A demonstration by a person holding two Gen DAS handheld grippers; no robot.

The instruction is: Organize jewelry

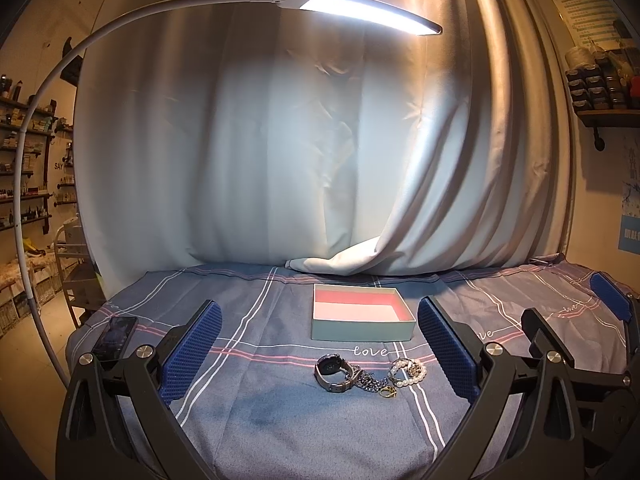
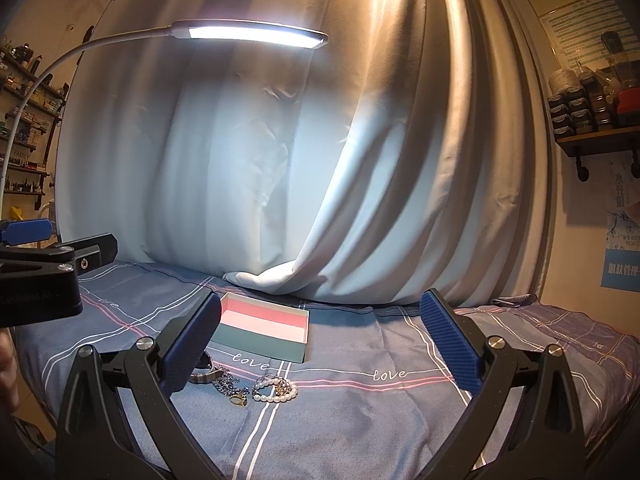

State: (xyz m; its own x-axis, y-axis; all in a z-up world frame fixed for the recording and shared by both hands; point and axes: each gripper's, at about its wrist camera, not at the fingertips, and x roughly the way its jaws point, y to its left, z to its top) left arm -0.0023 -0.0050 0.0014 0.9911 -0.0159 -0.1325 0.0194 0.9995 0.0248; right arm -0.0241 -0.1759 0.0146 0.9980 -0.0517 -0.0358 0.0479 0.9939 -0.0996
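A ring [image 1: 388,391] lies nearest on the cloth [image 1: 280,420], touching a chain [image 1: 370,381], with a watch [image 1: 334,372] and pearls [image 1: 408,372] beside, just before the box [image 1: 362,332]. The left gripper [image 1: 320,356] and right gripper [image 2: 320,348] both gape wide, holding nothing.

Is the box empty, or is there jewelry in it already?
Empty. The box shows only its bare pink lining, and the watch, chain, ring and pearls lie on the cloth before it.

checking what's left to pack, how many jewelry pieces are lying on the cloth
4: watch leftmost, chain beside it, gold ring in front, pearl bracelet rightmost. Tangled, so more may hide.
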